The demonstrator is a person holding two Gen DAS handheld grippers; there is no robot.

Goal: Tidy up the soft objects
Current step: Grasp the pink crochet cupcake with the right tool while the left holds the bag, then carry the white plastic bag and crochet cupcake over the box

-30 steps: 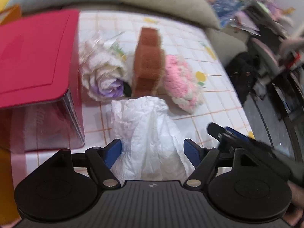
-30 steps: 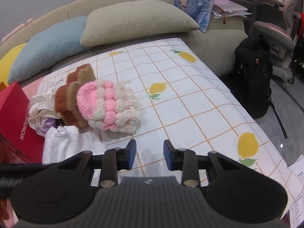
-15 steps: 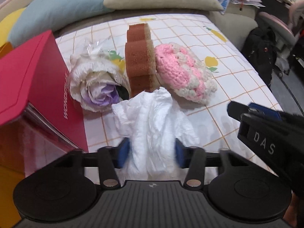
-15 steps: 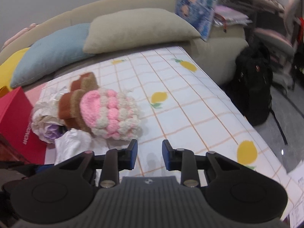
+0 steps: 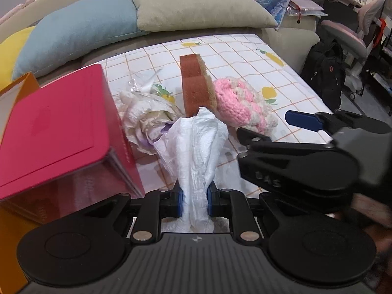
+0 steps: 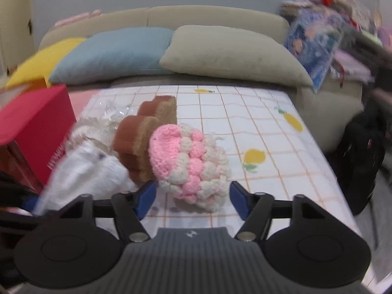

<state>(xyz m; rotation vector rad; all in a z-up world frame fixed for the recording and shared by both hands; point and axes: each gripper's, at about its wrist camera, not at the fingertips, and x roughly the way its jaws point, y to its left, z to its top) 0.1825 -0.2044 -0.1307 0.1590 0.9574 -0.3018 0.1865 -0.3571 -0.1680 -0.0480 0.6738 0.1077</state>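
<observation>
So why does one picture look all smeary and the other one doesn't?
Right wrist view: motion blur smears the white cloth and the right-edge clutter. Left wrist view: mostly sharp, the cloth's wrinkles crisp, only the right gripper slightly soft. Both bend straight lines, fisheye style.

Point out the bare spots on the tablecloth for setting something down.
Free: the tablecloth right of the pink crochet piece, out to the table's edge, and the strip behind the sponge. Crowded: between the red box and the crochet.
</observation>
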